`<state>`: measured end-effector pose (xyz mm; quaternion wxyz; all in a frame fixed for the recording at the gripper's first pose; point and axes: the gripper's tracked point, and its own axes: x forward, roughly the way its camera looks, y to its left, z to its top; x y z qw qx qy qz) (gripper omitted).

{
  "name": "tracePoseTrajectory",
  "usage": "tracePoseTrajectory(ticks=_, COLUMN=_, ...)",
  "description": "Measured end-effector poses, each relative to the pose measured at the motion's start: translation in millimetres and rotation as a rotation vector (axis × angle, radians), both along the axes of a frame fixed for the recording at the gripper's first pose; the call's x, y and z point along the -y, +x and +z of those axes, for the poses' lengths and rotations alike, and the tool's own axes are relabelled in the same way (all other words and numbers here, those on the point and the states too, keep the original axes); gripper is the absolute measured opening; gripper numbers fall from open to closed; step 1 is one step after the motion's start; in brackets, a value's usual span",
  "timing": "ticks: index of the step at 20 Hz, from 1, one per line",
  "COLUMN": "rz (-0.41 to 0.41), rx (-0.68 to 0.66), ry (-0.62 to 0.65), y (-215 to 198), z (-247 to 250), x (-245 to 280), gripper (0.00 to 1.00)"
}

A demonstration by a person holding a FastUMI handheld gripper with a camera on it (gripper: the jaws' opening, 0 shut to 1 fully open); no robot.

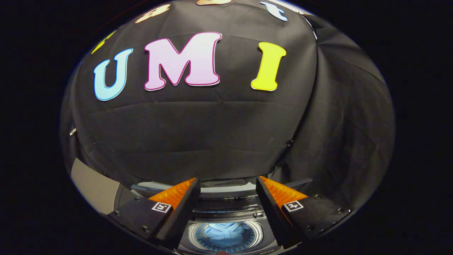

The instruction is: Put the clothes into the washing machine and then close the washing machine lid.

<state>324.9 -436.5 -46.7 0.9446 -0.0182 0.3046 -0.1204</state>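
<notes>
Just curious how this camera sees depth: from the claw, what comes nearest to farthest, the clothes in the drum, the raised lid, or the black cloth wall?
1. Clothes, below between the open claw's fingers.
2. Lid, just beyond.
3. Cloth wall, farthest behind.

One washing machine [226, 216], lid up. One light-blue garment [223, 233] in its drum. One claw [228, 184], two fingers spread apart, nothing between.
</notes>
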Motion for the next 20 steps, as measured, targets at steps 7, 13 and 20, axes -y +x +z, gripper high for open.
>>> tracePoseTrajectory(ticks=7, rz=-0.017, rx=-0.043, ry=0.047, y=4, z=-20, x=3, gripper=0.99)
tracePoseTrajectory(ticks=13, rz=-0.005, rx=-0.041, ry=0.027, y=-1, z=-23, x=2, gripper=0.99)
tracePoseTrajectory(ticks=20, rz=-0.019, rx=-0.010, ry=0.013, y=-47, z=-17, x=-3, gripper=0.99)
